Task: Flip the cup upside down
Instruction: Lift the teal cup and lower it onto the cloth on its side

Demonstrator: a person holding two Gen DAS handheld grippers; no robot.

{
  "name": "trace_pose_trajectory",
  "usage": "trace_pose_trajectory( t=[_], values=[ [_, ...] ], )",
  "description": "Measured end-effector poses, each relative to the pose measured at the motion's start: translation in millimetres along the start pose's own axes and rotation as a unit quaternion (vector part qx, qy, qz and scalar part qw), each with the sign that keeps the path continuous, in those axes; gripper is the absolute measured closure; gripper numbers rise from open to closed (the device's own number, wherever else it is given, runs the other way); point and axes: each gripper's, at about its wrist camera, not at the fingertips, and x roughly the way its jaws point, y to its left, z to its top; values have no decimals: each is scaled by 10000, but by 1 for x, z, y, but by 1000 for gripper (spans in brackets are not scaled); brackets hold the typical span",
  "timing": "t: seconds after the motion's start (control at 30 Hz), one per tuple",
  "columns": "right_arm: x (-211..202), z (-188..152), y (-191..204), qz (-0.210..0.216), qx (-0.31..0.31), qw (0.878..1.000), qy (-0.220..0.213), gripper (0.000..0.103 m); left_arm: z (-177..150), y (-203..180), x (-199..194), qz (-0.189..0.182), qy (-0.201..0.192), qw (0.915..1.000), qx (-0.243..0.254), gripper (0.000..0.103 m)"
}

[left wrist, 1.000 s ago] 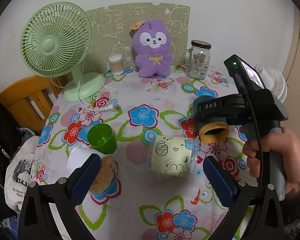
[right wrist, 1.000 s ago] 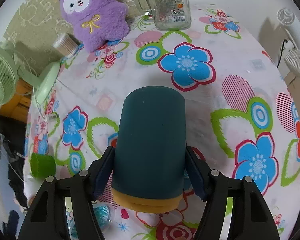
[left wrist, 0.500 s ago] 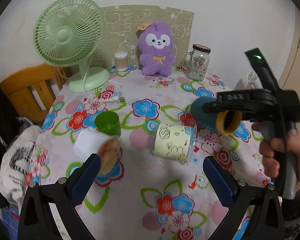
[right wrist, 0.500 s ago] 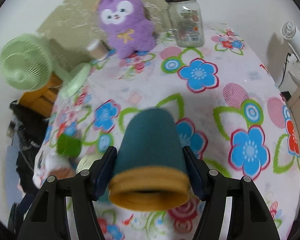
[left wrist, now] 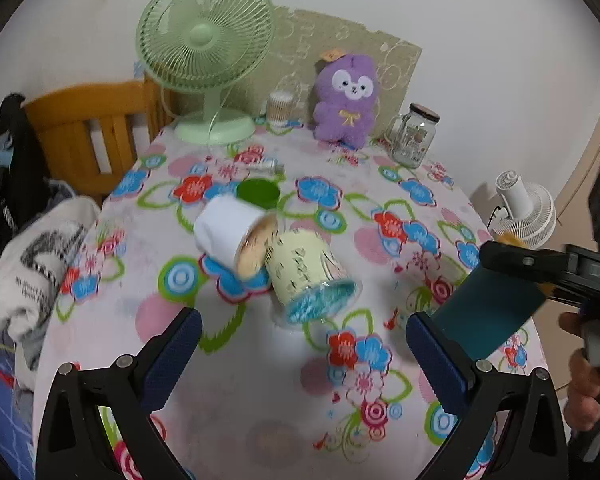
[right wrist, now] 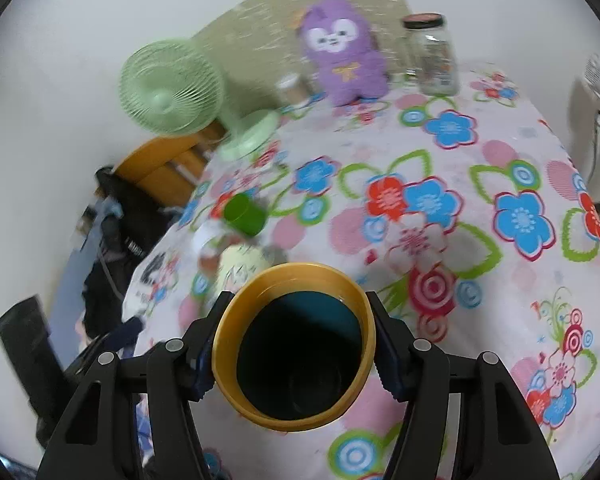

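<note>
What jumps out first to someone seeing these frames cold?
The teal cup with the yellow rim, clamped in the right claw above the near part of the flowered tablecloth, its mouth facing the camera. Next, two cups lying on their sides mid-table, a pale yellow cup and a white cup. At the back stand a green fan and a purple plush toy.

On my floral tablecloth (left wrist: 260, 380) a pale yellow cup (left wrist: 308, 270) and a white cup (left wrist: 230, 232) lie on their sides, touching. A green cup (left wrist: 258, 193) sits just behind them. Along the far edge stand a green fan (left wrist: 206, 60), a purple plush (left wrist: 346, 100) and a glass jar (left wrist: 414, 136). A wooden chair (left wrist: 88, 128) is at left.
</note>
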Motion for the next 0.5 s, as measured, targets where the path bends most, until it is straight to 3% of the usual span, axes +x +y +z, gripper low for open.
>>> trace_pose_trajectory(
  t=[0.1, 0.23, 0.33, 0.5],
  values=[
    [-2, -16, 18, 101, -255, 9996, 104, 37, -12, 6, -4, -6, 53, 9999, -108, 0],
    [3, -37, 30, 768, -334, 9959, 331, 37, -23, 14, -12, 72, 27, 9998, -207, 0],
    [22, -47, 25, 1244, -158, 9902, 613, 37, -28, 23, -17, 104, 7, 9994, -329, 0],
    [48, -56, -5, 1389, 319, 9865, 809, 37, -33, 34, -25, 193, -23, 9990, -393, 0]
  ],
)
